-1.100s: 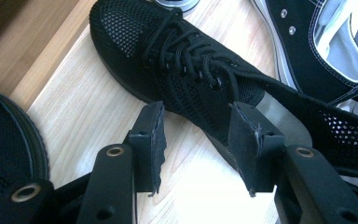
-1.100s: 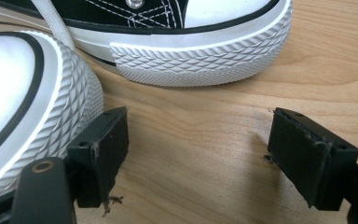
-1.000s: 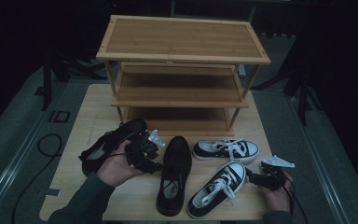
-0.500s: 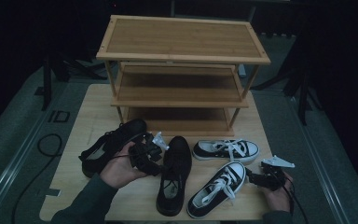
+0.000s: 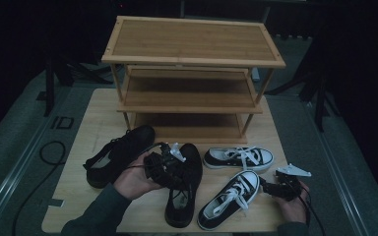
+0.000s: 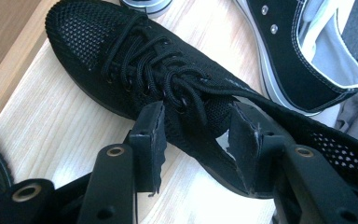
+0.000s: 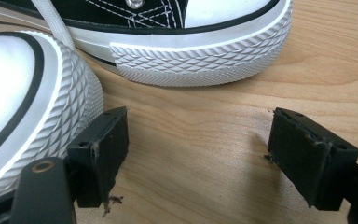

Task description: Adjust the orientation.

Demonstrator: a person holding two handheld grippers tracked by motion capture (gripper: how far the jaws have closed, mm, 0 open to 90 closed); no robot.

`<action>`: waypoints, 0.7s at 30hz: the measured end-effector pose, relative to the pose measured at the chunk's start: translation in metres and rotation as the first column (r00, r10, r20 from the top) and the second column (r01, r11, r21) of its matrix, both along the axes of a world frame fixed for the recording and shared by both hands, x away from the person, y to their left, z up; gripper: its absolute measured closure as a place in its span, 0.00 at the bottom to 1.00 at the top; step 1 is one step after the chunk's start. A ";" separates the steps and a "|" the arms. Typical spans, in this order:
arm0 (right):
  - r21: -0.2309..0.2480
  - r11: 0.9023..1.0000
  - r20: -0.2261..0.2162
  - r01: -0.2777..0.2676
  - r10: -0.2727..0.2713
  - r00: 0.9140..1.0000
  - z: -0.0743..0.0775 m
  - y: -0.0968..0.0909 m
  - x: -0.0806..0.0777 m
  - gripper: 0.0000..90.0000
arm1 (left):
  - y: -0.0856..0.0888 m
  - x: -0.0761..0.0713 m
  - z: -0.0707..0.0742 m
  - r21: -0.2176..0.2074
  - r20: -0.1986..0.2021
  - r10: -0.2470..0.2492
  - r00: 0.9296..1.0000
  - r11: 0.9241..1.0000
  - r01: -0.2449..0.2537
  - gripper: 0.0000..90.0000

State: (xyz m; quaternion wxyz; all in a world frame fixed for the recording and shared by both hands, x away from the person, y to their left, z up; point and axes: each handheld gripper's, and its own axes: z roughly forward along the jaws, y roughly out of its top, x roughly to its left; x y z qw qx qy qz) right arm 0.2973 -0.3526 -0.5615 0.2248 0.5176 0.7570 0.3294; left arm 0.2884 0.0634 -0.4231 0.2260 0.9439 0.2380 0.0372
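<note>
Far left on the table (image 5: 78, 196): a black mesh shoe (image 5: 118, 153), toe toward the shoe rack (image 5: 192, 78), just beside the left hand (image 5: 135, 179).

Next, the left gripper (image 5: 170, 164), over the second black mesh shoe (image 5: 182, 191), which lies lengthwise on the table with its toe toward the rack. Jaws partly spread and set astride the laced upper of that shoe (image 6: 186, 93), one pad on either side of the tongue; contact on the right pad, a sliver of gap at the left, so a firm clamp cannot be told.

Further right: two black-and-white sneakers, the rear sneaker (image 5: 238, 158) lying crosswise in front of the rack, the near sneaker (image 5: 229, 199) angled toward the table's front edge.

Far right: the right gripper (image 5: 270, 186), low at the table's edge, near the toe of the near sneaker. Jaws wide apart, bare wood between them, the left pad just beside the ribbed white toe cap (image 7: 32, 116), nothing held.
</note>
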 end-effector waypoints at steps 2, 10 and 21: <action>0.001 1.000 0.000 0.001 -0.001 1.000 0.000 0.000 0.000 0.22 | -0.002 0.001 -0.002 0.005 -0.003 0.000 1.000 1.000 0.000 0.63; -0.001 1.000 0.000 -0.001 0.001 1.000 0.000 0.000 0.000 0.22 | -0.008 0.006 -0.014 0.035 -0.022 0.007 1.000 0.999 -0.006 0.64; -0.001 1.000 0.000 -0.001 0.001 1.000 0.000 0.000 0.000 0.22 | -0.004 0.005 -0.017 0.043 -0.027 0.037 0.999 0.998 -0.035 0.84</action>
